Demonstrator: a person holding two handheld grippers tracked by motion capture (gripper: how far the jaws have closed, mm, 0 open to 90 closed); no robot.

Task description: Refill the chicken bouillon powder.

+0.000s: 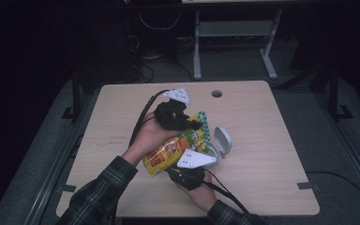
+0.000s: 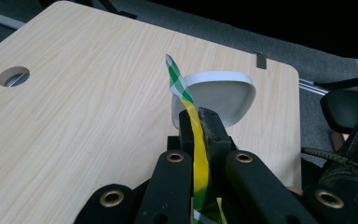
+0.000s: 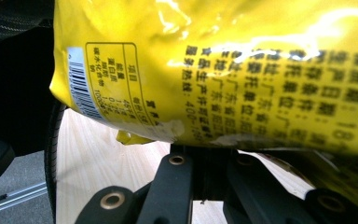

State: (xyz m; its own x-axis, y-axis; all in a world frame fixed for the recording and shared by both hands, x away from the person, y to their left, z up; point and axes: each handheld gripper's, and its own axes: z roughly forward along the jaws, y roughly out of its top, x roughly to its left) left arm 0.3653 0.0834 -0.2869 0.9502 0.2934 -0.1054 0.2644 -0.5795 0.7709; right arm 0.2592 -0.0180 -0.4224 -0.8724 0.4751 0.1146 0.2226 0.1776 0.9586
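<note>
With your left gripper (image 2: 200,126) clamped on the yellow snack bag (image 1: 171,152) and the right gripper (image 1: 187,174) closed on its lower edge, guide it slowly toward the white container (image 1: 221,140) at 3 o'clock.

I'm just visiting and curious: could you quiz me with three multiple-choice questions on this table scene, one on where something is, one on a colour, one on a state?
1. Where is the white container?
A. On the table, just beyond the snack bag
B. On the floor
C. Over the table's round hole

2. What is the main colour of the snack bag?
A. Blue
B. Yellow
C. Purple

3. How is the left gripper?
A. Wide open, holding nothing
B. Lying on the table
C. Shut on the bag's top edge

Answers: 1 A, the high view shows it on the wood beside the bag. 2 B, its printed film is yellow. 3 C, the left gripper view shows its jaws pinching the yellow film.
</note>
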